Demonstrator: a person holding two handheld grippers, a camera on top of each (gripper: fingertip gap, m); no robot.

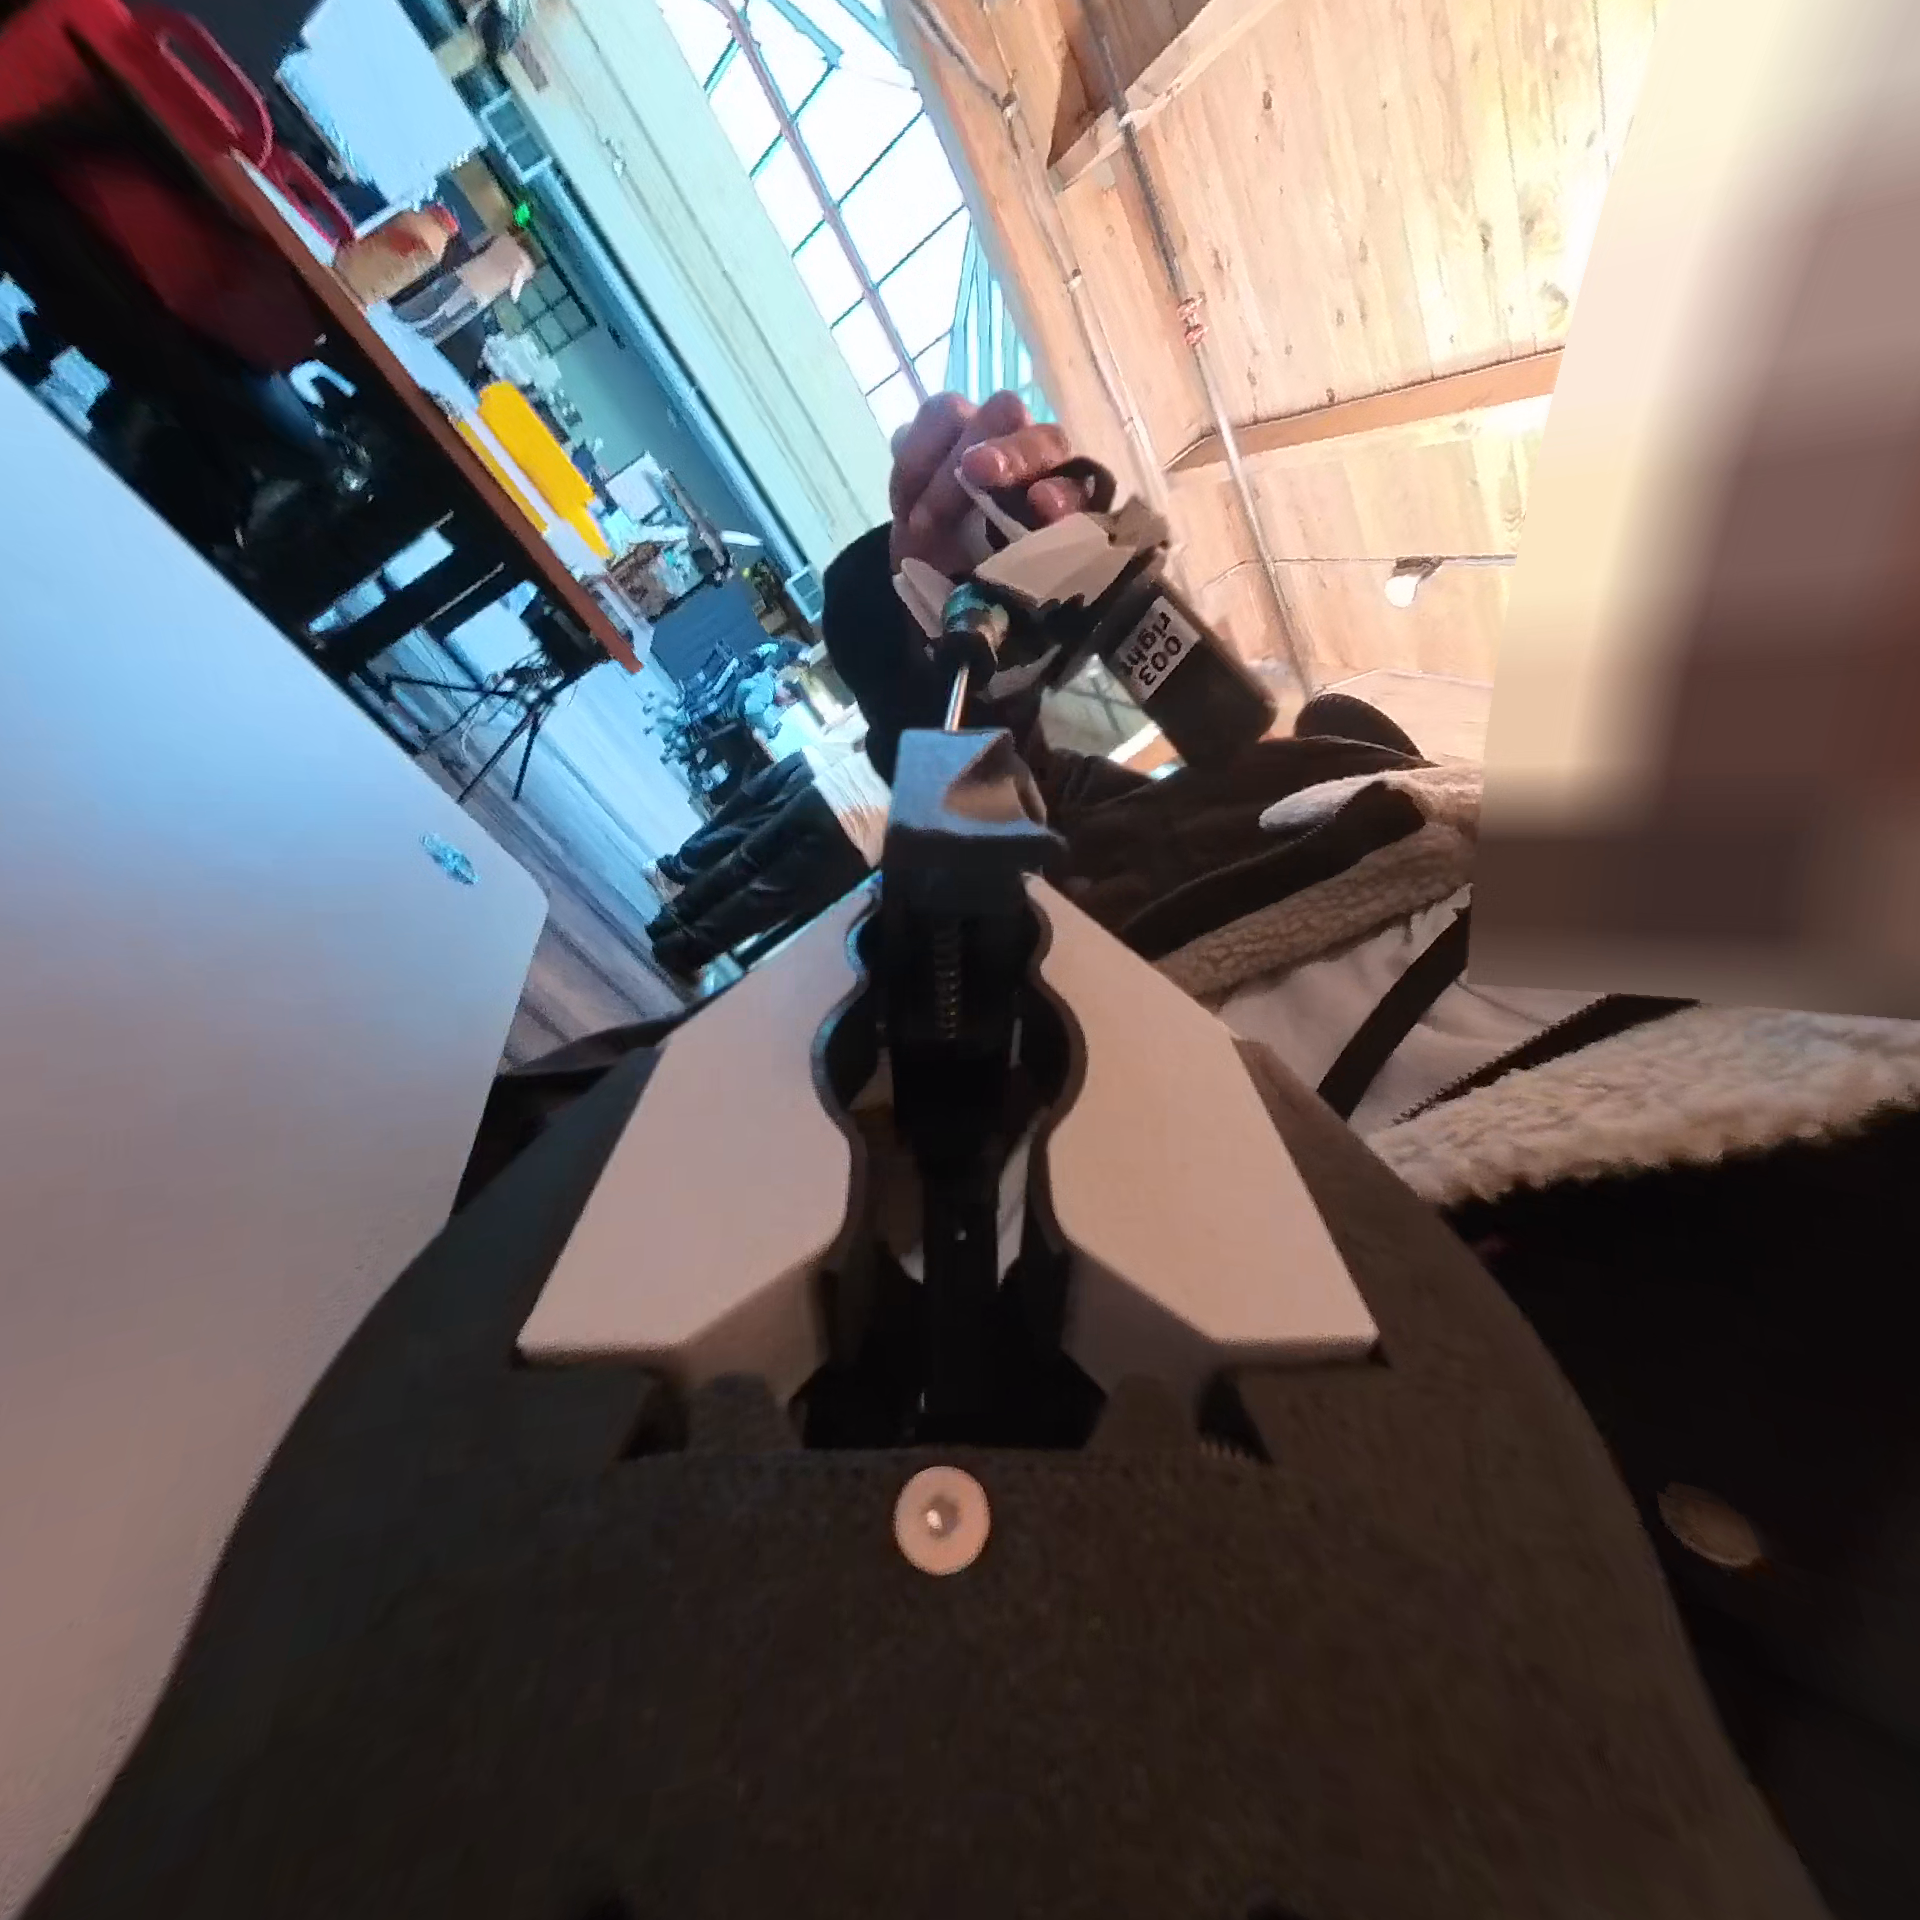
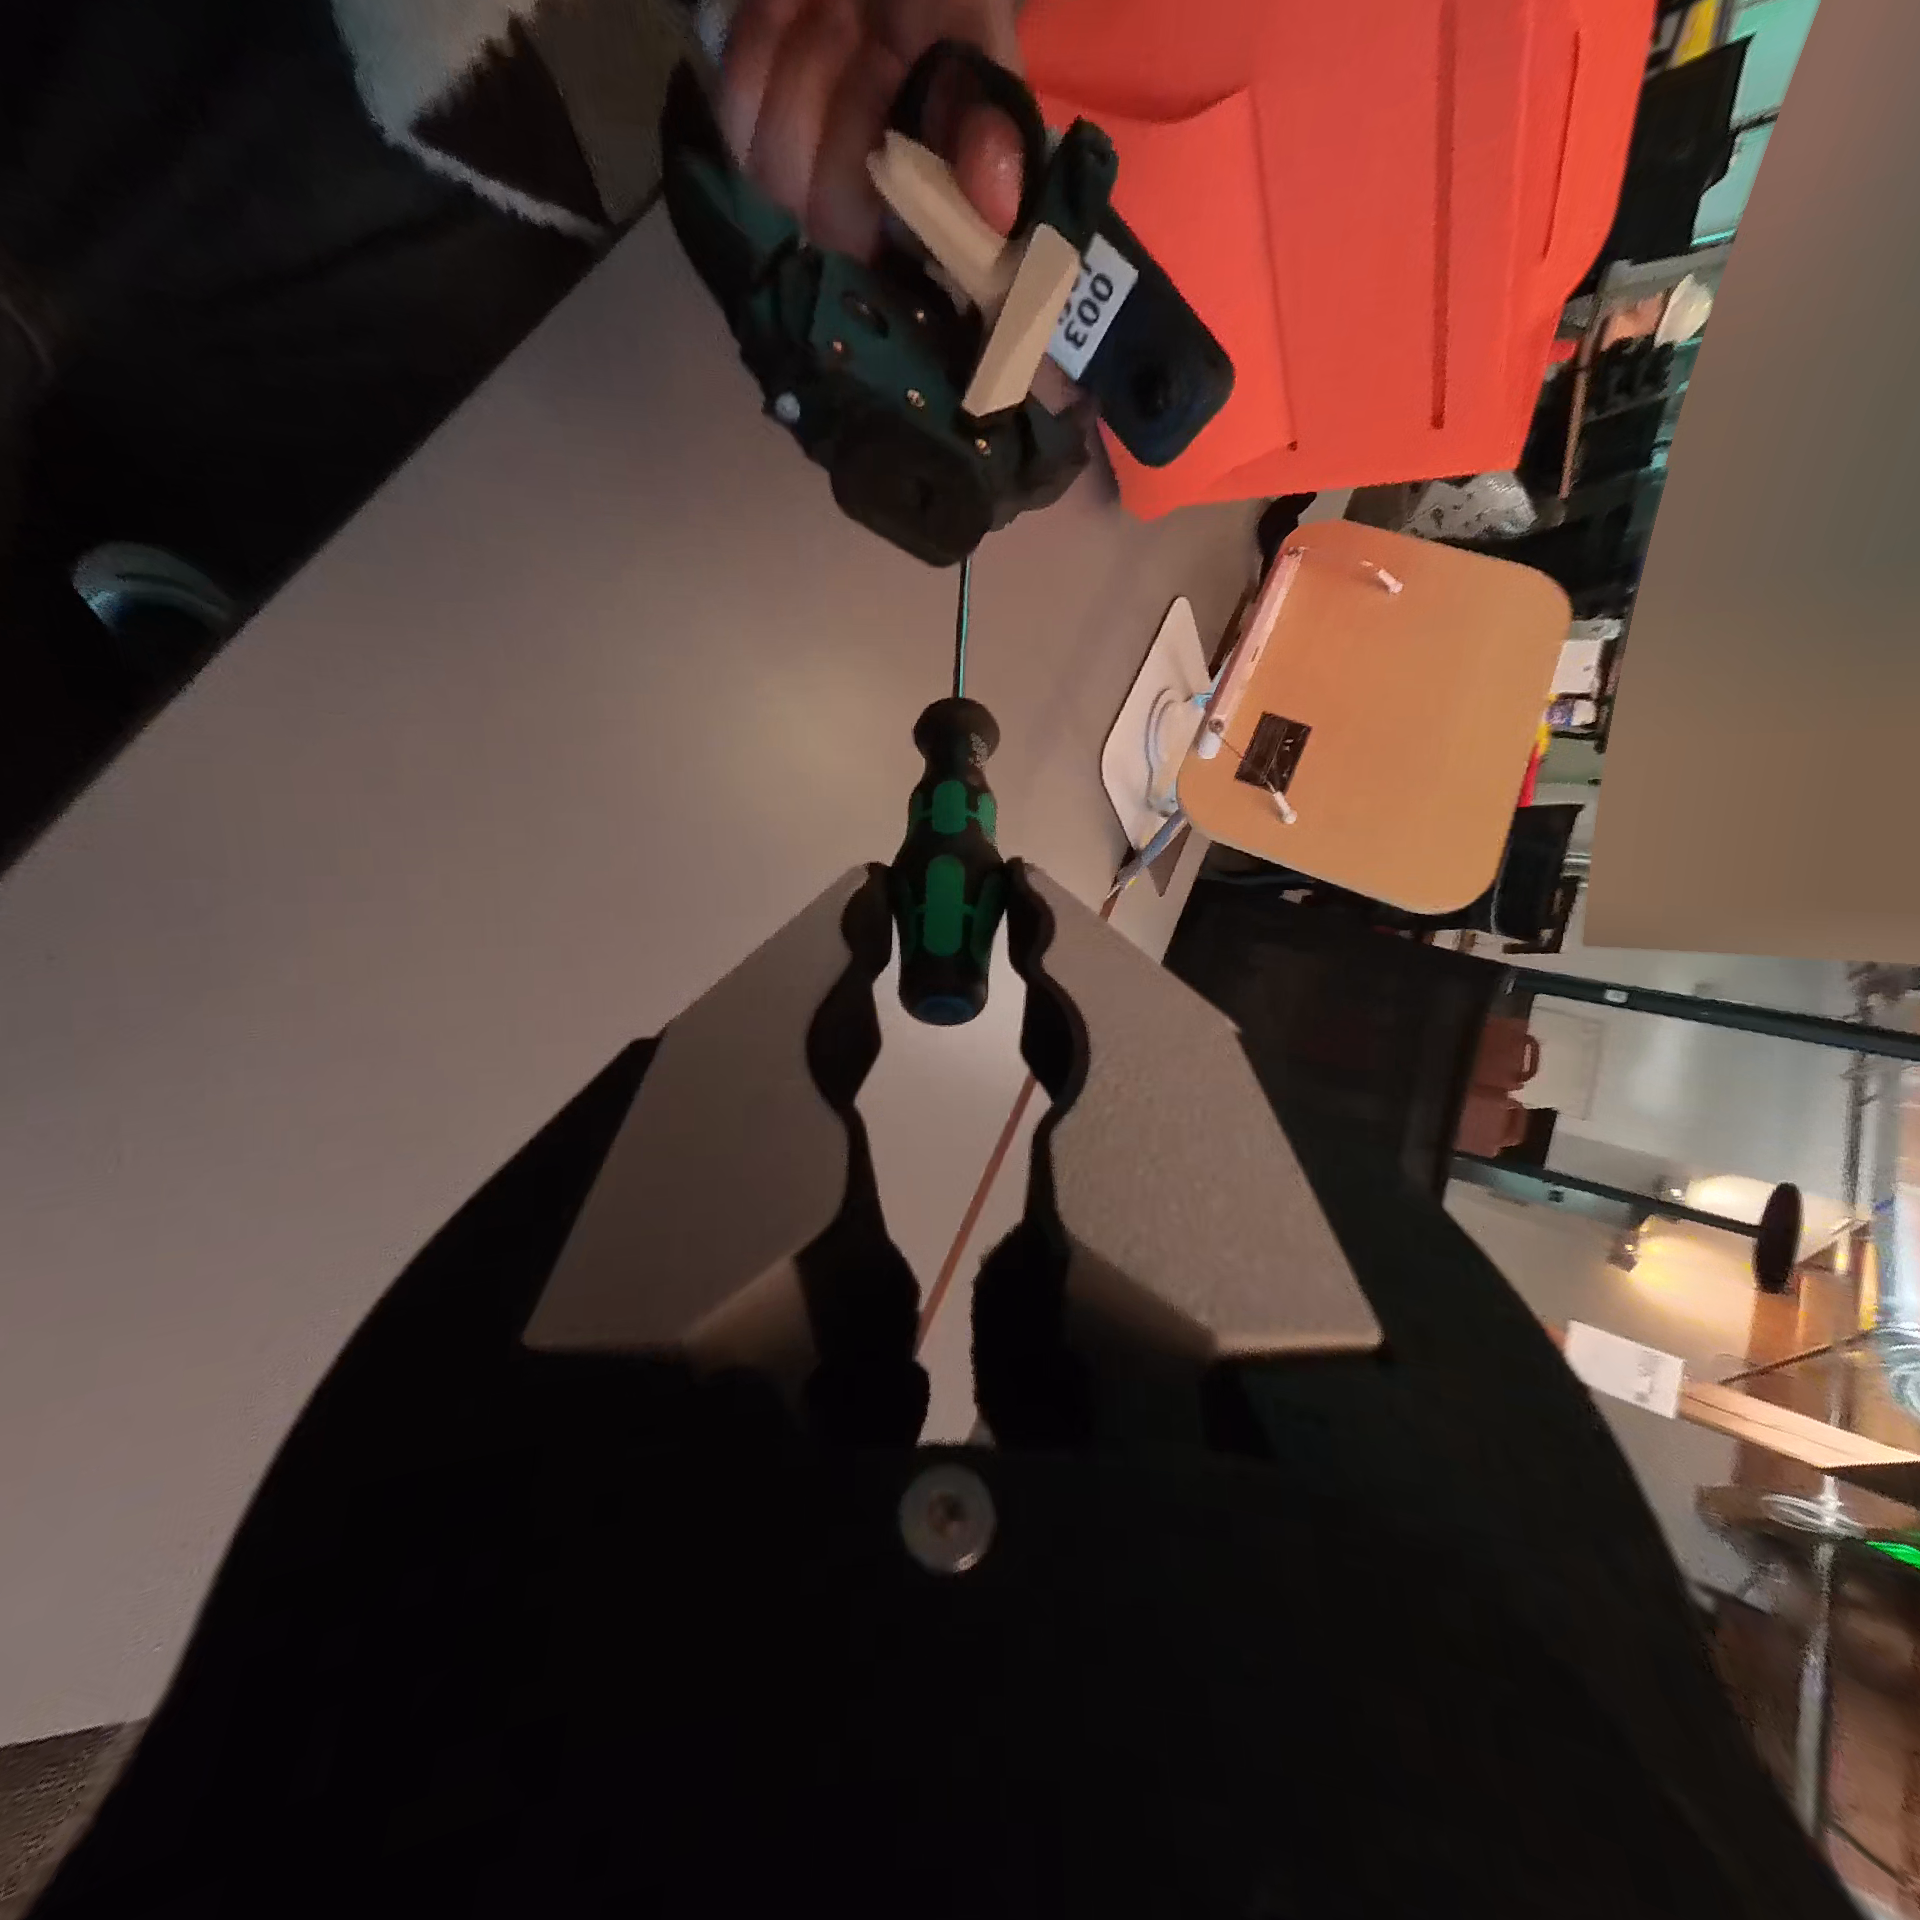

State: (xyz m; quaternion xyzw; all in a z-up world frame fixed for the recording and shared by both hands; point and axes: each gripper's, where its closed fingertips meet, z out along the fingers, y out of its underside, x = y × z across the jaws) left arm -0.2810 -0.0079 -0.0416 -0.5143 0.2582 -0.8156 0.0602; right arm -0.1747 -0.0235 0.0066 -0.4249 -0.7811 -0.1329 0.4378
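Jaws of the right gripper [image 2: 951, 914] pinch the black-and-green handle of a screwdriver [image 2: 943, 883] near their tips, while the left gripper [image 1: 951, 935] is clamped on a black spring-loaded part [image 1: 961, 821] that juts past its fingertips. Risk, as I judge it: the screwdriver's thin shaft meets that part end-on in mid-air above the pale table [image 2: 416, 779], and with only 2 shallow tip grips, any sideways push could slip the tip off or twist the handle loose.
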